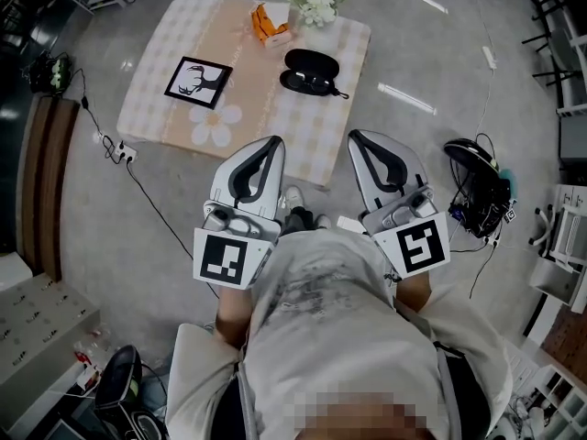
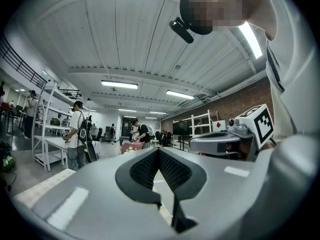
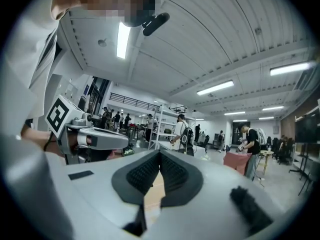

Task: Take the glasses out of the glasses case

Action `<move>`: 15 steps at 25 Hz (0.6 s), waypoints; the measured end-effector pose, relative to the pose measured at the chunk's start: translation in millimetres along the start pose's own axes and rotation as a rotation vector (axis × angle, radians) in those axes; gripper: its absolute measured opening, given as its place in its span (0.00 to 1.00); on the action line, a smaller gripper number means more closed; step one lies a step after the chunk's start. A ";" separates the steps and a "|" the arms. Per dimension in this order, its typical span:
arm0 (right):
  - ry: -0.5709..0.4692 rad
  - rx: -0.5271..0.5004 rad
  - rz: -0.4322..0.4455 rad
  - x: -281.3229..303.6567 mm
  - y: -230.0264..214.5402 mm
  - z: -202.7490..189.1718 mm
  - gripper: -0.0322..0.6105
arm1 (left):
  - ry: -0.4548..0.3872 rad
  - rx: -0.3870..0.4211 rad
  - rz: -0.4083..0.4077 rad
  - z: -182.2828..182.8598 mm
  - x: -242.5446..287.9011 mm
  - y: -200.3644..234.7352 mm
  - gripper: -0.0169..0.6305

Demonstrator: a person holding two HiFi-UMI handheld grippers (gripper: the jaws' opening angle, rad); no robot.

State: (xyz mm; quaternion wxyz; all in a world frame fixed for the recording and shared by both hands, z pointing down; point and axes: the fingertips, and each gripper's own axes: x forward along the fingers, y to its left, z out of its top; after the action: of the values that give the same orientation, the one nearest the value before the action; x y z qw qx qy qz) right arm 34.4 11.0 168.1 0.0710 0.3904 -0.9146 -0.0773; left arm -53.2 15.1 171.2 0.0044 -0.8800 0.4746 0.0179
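No words or numbers legible. Only black-and-white square code patterns: one on left gripper cube, one on right gripper cube.

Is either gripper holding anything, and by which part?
Nothing held: left gripper and right gripper are shut, empty; glasses case lies on the table, untouched.

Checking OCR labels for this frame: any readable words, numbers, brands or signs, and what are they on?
No words or numbers are readable.
Cubes on left gripper and right gripper: black-and-white square marker patterns, no letters.
Print on orange box: too small to read.
On framed picture: antler drawing, no words.
On white card, background of the left gripper view: red diamond sign, no text.
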 end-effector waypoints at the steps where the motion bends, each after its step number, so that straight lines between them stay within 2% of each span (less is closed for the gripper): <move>1: 0.001 -0.001 -0.004 3.5 -0.6 0.4 0.08 | -0.006 -0.001 -0.008 1.2 2.1 3.0 0.04; 7: 0.009 -0.007 -0.038 21.3 -5.3 2.8 0.08 | 0.027 -0.002 -0.032 -5.7 11.3 21.7 0.04; 15: 0.020 -0.011 -0.070 39.0 -8.1 4.7 0.08 | -0.001 -0.001 -0.068 -1.4 22.2 40.8 0.04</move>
State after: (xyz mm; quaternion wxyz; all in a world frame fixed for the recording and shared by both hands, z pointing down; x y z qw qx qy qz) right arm 12.4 -22.4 164.7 0.0795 0.4226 -0.8992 -0.0807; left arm -75.1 -25.8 172.1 0.0047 -0.8957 0.4442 0.0187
